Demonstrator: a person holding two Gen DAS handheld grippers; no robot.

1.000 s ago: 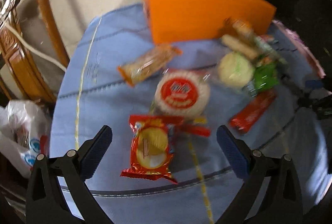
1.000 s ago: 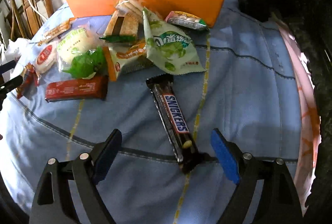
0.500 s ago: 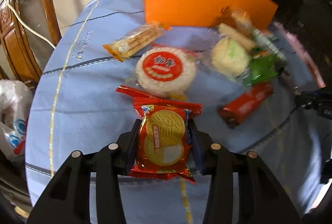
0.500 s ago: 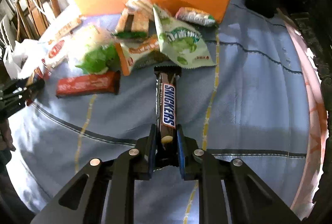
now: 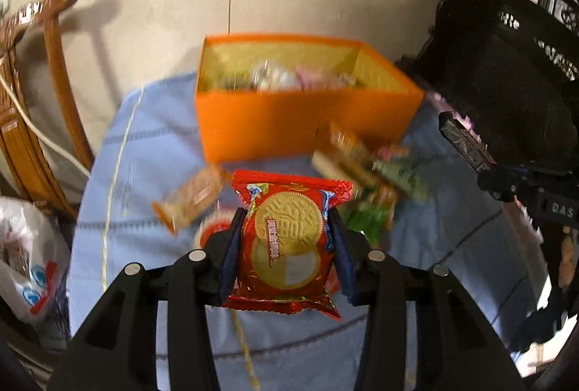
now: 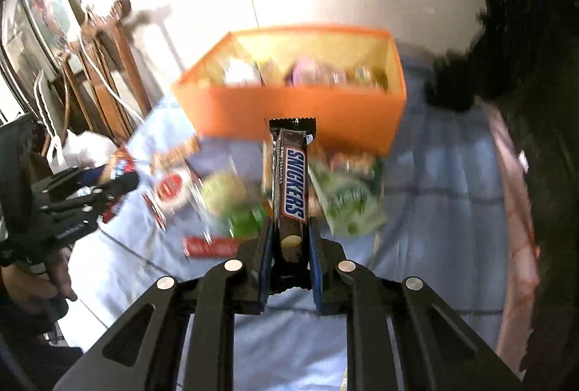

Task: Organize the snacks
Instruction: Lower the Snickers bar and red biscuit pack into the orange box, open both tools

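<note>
left tongs (image 5: 284, 248) pinch red biscuit pack (image 5: 286, 242) | right tongs (image 6: 288, 255) pinch Snickers bar (image 6: 291, 185) (label visible only here)

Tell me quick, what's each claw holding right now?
Left gripper: closed on the red biscuit packet.
Right gripper: closed on the Snickers bar.

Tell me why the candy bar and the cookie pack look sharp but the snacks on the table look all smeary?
Right wrist view: the Snickers bar is crisp because the right gripper carries it with the camera; the table snacks blur, and the wall is glared white. Left wrist view: the red cookie pack in the left gripper is sharp, the orange box smeared.
</note>
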